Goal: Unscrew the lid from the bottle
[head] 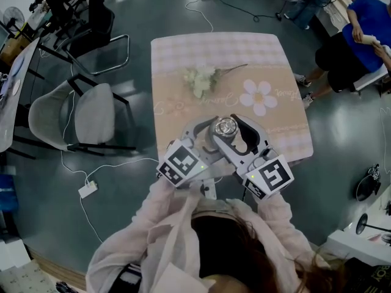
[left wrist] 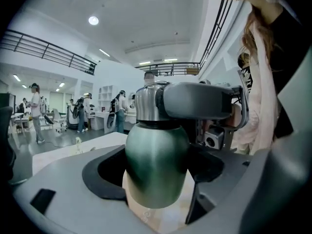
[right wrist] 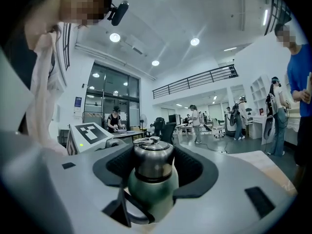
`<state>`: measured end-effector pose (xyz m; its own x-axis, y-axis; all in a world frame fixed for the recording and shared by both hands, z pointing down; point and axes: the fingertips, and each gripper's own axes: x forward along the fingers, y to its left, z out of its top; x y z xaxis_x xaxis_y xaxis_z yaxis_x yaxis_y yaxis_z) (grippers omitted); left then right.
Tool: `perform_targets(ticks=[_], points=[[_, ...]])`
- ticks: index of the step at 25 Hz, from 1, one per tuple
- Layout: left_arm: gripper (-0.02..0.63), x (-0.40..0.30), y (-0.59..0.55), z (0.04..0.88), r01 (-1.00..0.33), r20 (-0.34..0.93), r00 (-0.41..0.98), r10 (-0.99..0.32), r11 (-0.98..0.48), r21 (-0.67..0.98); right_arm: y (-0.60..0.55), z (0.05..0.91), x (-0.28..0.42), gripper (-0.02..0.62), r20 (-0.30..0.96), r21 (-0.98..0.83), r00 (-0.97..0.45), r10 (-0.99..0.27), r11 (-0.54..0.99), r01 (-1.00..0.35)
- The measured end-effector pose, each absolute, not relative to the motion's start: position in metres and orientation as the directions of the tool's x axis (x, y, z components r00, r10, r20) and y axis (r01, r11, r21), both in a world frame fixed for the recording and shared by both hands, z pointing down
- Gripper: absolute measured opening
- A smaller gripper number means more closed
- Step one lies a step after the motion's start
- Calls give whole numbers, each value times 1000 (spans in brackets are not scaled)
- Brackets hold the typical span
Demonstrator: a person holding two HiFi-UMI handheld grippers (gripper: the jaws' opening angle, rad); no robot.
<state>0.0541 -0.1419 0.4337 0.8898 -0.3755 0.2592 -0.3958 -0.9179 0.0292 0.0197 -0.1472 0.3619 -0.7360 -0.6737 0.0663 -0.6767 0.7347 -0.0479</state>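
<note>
— Can you read anything here?
— No. Pale cursive script (head: 227,100) runs across the bench cloth (head: 287,102), but it's too faint and small to make out.
— And the square markers (head: 181,163) on the cubes?
— Those are black-and-white patterns, not letters.
— The blue sign (right wrist: 78,102) by the glass wall?
— Its print is too small to read.

We see the bottle (left wrist: 156,165), lid (right wrist: 152,162) atop, apparently standing on the table's (head: 183,54) near half; flowers (head: 200,81) lie behind it.
</note>
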Motion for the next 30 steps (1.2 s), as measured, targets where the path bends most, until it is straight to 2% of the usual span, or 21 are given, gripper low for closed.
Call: perform_targets(ticks=[7,15,22,30], points=[[379,57,-133,431,-266,222,944,-246,-962,63,-142,360,19,272,53,-64,-789,-612,787,-614],[379,50,-115,418,-72,134,989,-58,-992,106,-127,347,8,272,-15,-61,-880,-476,878,-474],[379,50,-116,426,-85,170,983,-68,-992,97,-127,347,10,272,-20,-71,-878,-478,877,-476],[379,45,-119,442,-144,200,972,-120,-984,108,-141,329,26,272,-51,-62,-839,-541,840,-538]])
